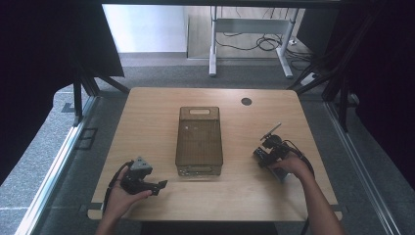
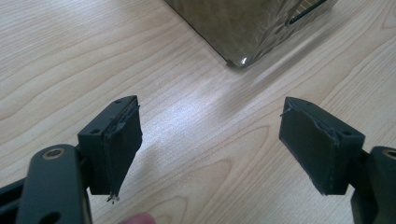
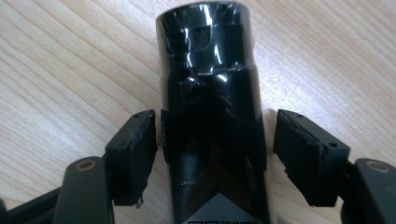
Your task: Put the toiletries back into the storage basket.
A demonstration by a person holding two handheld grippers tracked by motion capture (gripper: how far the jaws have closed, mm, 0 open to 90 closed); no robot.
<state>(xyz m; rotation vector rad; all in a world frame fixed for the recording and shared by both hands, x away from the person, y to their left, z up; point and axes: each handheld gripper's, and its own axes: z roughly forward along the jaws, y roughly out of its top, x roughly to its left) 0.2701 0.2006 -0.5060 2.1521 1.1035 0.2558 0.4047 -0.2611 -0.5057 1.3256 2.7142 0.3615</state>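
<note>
A glossy black cylinder [image 3: 205, 46], wrapped in shiny film, lies on the wooden table [image 1: 147, 122] and runs up the middle of the right gripper view. My right gripper [image 3: 215, 135] straddles it with open jaws: the left pad is almost against its side, while a narrow gap shows at the right pad. In the high view that right gripper [image 1: 269, 149] sits low on the table's right side, held by a hand. My left gripper [image 1: 159, 186] rests at the front left. In its own view the left gripper [image 2: 210, 126] is open wide, with bare wood between its pads.
A brown translucent bin [image 1: 199, 139] with handle slots stands in the table's middle; its near corner [image 2: 243, 28] is just ahead of the left gripper. A round cable hole [image 1: 246, 101] is at the back right. A desk frame [image 1: 244, 44] with cables stands beyond.
</note>
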